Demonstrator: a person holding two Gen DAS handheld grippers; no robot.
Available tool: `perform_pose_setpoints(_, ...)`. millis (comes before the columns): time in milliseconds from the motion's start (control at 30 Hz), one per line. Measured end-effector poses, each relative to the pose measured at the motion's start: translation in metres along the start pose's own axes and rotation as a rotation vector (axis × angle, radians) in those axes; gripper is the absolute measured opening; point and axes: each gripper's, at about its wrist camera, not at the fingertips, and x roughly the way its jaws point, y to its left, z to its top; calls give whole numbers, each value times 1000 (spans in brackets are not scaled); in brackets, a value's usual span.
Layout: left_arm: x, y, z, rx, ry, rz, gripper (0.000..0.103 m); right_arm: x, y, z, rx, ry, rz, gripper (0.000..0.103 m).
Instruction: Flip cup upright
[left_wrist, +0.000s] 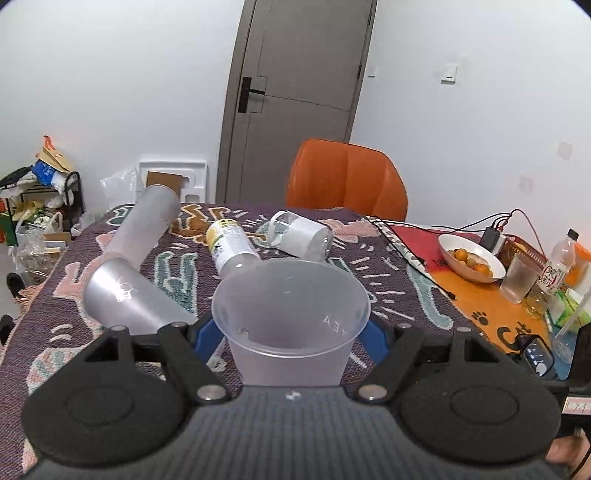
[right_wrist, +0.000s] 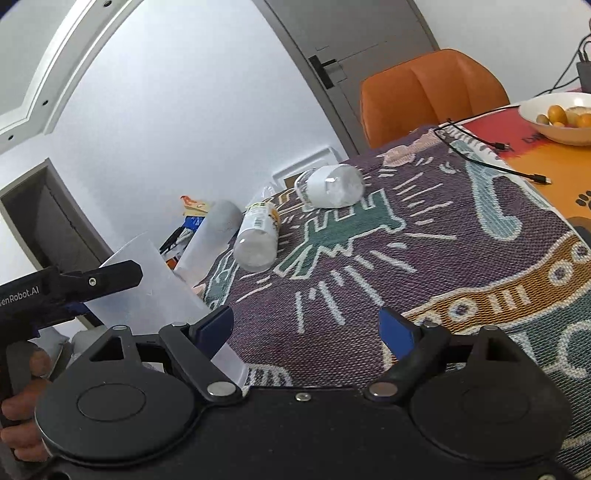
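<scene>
Left wrist view, left to right. At 9 o'clock lie two frosted tumblers (left_wrist: 144, 236), long smooth cylinders resting on their sides on the woven patterned cloth (left_wrist: 391, 295) that covers the counter. Toward 11 o'clock a labelled bottle (left_wrist: 231, 245) lies flat; at 12 o'clock a clear jar (left_wrist: 301, 236) with a white paper wrap also lies on its side. Centre: the cup (left_wrist: 291, 321), thin translucent plastic, tapered, with a rolled rim, is clamped across its lower wall by the left tool (left_wrist: 291, 338), mouth pointing up and away from the camera. It appears empty, hence probably very light; the wall likely flexes and is smooth, so a moderate squeeze below the stiffer rim seems the safest hold. At 3 o'clock stand a white bowl (left_wrist: 471, 260) of small oranges and an upright cup (left_wrist: 519, 278).

Right wrist view. At 9 o'clock the left tool (right_wrist: 122, 277) carries the cup (right_wrist: 147, 288) above the cloth. The right tool (right_wrist: 306, 328) stands spread apart, holding nothing, over bare cloth.
</scene>
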Motion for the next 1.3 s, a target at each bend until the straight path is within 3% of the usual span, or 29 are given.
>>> perform_pose_setpoints(233, -4, -2, -15, 81, -24, 38, 77, 6, 12, -5, -27, 24, -6, 86)
perform_pose_setpoints(367, -7, -8, -21, 139, -25, 40, 83, 8, 15, -6, -33, 32, -13, 87)
perform_pose_setpoints(467, -11, -6, -25, 134, -24, 36, 90, 5, 20, -6, -46, 31, -18, 89)
perform_pose_setpoints(733, -31, 9, -34, 85, -33, 8, 92, -9, 31, -3, -93, 15, -32, 95)
perform_pose_setpoints(967, -53, 25, -40, 42, -66, 21, 92, -21, 39, 2, -134, 31, -2, 103)
perform_pose_setpoints(1300, -75, 37, -46, 11, -79, 71, 99, -37, 52, 5, -167, 33, 24, 103)
